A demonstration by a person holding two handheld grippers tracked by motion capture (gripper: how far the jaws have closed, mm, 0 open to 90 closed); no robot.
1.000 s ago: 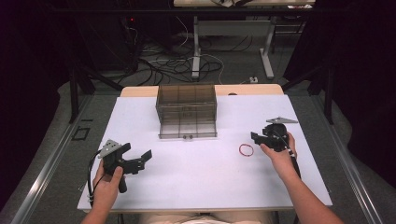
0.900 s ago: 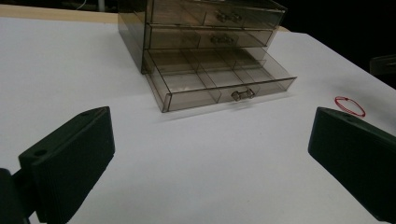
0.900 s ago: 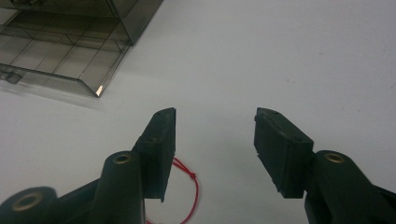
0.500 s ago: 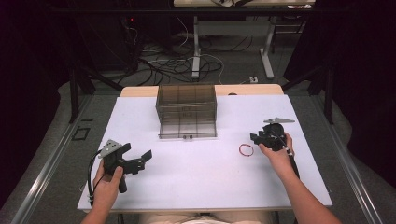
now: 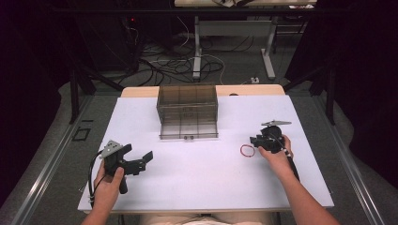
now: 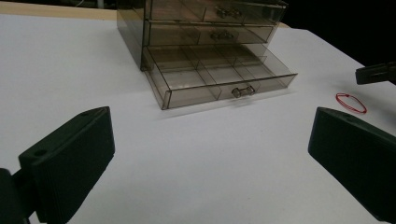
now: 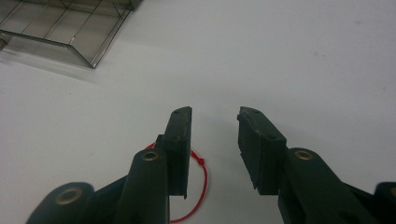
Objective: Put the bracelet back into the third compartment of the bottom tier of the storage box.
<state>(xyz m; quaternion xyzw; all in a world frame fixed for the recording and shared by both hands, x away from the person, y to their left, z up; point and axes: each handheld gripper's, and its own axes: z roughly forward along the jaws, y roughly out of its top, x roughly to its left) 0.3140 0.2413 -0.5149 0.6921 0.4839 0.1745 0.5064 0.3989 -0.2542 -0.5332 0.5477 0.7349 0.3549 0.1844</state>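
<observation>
A smoky clear drawer unit (image 5: 187,101) stands at the back middle of the white table (image 5: 202,178), with its bottom drawer (image 5: 189,130) pulled out and its compartments bare. In the left gripper view the same open drawer (image 6: 219,77) lies ahead. A red rubber band (image 5: 247,150) lies flat on the table right of centre. My right gripper (image 5: 255,140) hovers just right of it, open. In the right gripper view the rubber band (image 7: 201,184) lies partly under the left jaw of my right gripper (image 7: 215,116). My left gripper (image 5: 138,153) is held wide open at the front left, with nothing in it.
The table's front and right edges lie close to both hands. In the left gripper view the red rubber band (image 6: 351,103) and a jaw of the right gripper (image 6: 376,73) show at the far right. Cables and table legs are on the floor behind.
My right gripper has edged slightly left, closer to the rubber band. The left gripper, the band and the drawer have not moved.
</observation>
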